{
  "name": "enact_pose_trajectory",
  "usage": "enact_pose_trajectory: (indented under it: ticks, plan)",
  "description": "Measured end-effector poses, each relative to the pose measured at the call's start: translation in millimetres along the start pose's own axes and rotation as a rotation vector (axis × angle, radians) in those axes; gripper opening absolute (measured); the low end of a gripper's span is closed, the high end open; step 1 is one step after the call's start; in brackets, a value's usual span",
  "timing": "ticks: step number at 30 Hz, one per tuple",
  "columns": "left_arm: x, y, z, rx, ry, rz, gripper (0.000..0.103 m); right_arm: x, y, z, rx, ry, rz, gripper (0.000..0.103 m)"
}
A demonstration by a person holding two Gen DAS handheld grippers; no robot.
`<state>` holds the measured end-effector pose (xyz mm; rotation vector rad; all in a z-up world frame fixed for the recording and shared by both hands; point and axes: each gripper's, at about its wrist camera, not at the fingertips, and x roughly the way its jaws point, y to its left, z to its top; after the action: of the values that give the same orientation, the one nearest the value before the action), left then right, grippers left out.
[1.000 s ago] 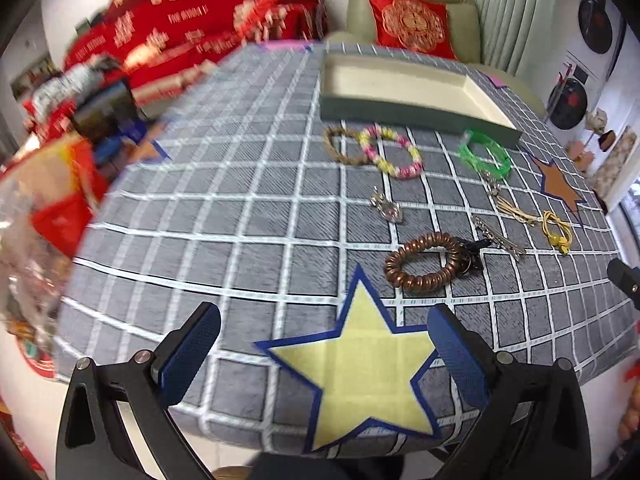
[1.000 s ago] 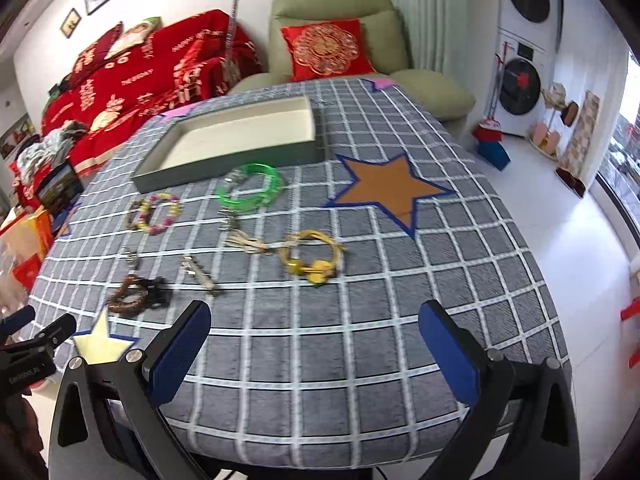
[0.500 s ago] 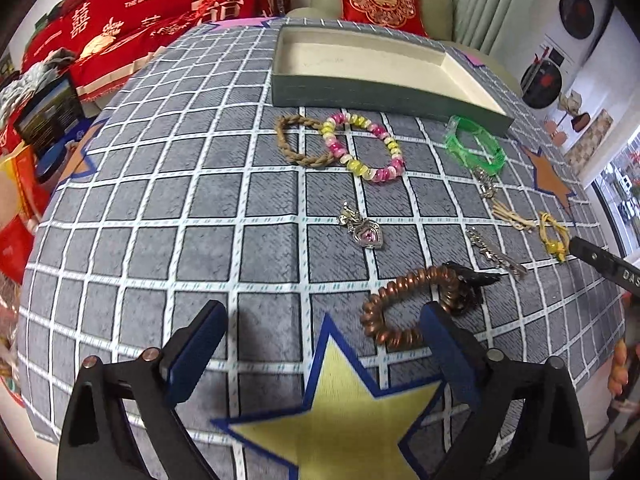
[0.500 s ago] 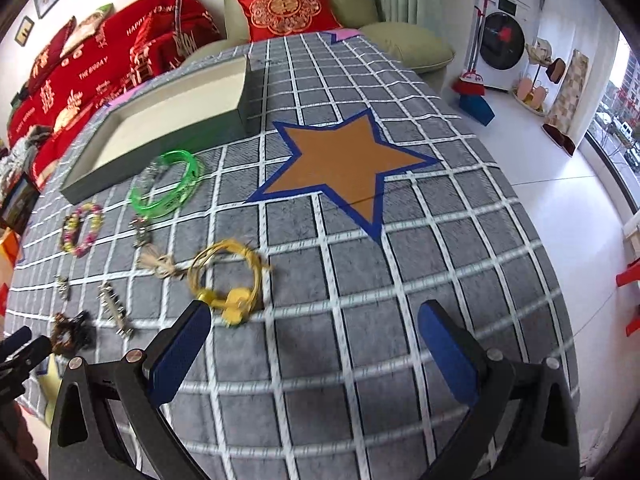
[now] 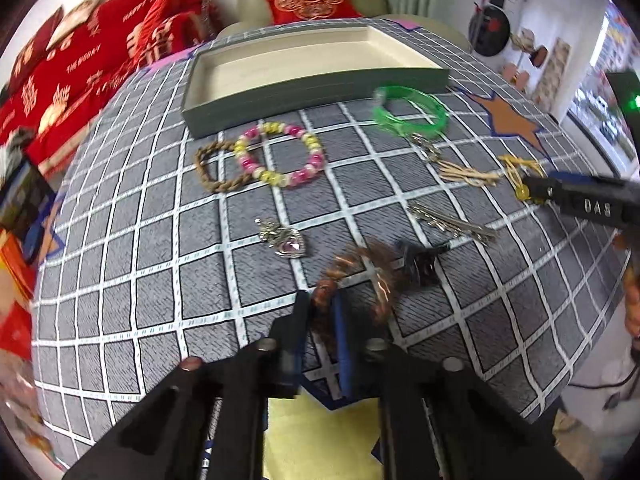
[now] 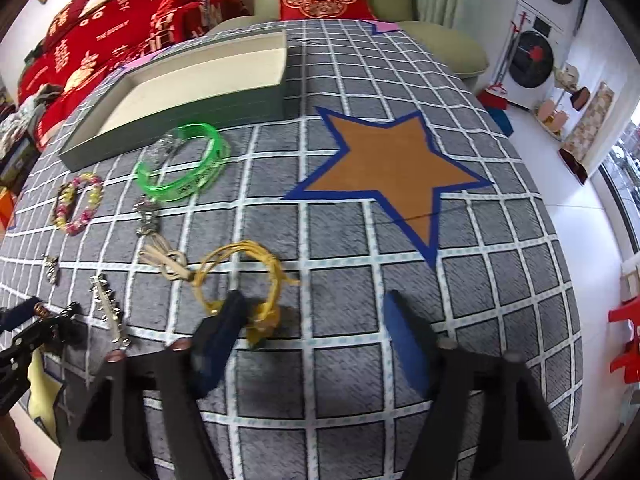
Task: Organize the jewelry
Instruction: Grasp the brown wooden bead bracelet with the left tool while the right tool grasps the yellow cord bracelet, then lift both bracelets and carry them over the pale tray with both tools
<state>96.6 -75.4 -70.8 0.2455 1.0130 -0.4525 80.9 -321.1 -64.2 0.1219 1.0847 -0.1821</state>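
- The brown coil bracelet [image 5: 360, 276] lies on the grey checked cloth [image 5: 140, 280], on the near side of the green tray [image 5: 312, 80], its near loop pinched between the closed pads of the left gripper [image 5: 322, 320].
- The yellow cord bracelet [image 6: 244, 276] lies nearer than the tray's right end; the right gripper [image 6: 316, 336] is closing around its knotted end, the right pad clear of it.
- Green bangle [image 6: 184, 164] lies just in front of the tray.

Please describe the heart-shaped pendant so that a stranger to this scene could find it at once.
Start at the long shallow tray on the grey checked tablecloth. Come toward the camera past the pink and yellow bead bracelet to the heart pendant. It alone is silver metal with a pink stone.
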Motion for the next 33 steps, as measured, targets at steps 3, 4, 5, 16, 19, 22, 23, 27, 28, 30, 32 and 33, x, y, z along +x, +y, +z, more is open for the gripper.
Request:
enact_pose_trajectory:
  ticks: [3, 4, 5, 16, 19, 22, 23, 27, 28, 30, 32, 33]
  plan:
    - [-3, 2, -5, -0.027, -0.009, -0.035, 0.021, -1, 2, 0, -0.011, -0.002, 0.004, 0.024]
    - [-7, 4, -7, -0.047, -0.017, -0.052, 0.021, -2, 2, -1, -0.006, -0.001, 0.013, 0.015]
    - [-10, 7, -8, -0.066, -0.022, -0.065, 0.021, -3, 0, -1, 0.005, -0.001, 0.02, 0.008]
    - [-49, 33, 19, -0.128, -0.091, -0.106, 0.021, -38, -17, 17, 0.083, -0.075, 0.153, 0.006]
    - [-58, 42, 35, -0.149, -0.109, -0.11, 0.021, -50, -12, 32, 0.074, -0.098, 0.185, 0.006]
    - [-63, 46, 48, -0.144, -0.133, -0.088, 0.021, -53, -8, 49, 0.039, -0.076, 0.203, 0.006]
    - [-64, 47, 50, -0.145, -0.137, -0.088, 0.021, -51, -6, 49, 0.02, -0.061, 0.206, 0.006]
    - [-60, 50, 53, -0.153, -0.125, -0.087, 0.021, -30, -12, 34, -0.001, 0.009, 0.085, 0.03]
    - [-58, 49, 52, -0.155, -0.116, -0.09, 0.021, -24, -16, 29, 0.012, 0.027, 0.09, 0.055]
    - [-54, 47, 49, -0.155, -0.106, -0.093, 0.021, -12, -21, 17, 0.032, 0.059, 0.099, 0.064]
    - [-52, 44, 47, -0.152, -0.098, -0.092, 0.021, -4, -19, 10, 0.018, 0.082, 0.09, 0.063]
    - [-51, 43, 46, -0.15, -0.098, -0.09, 0.021, 0, -17, 7, 0.005, 0.091, 0.08, 0.06]
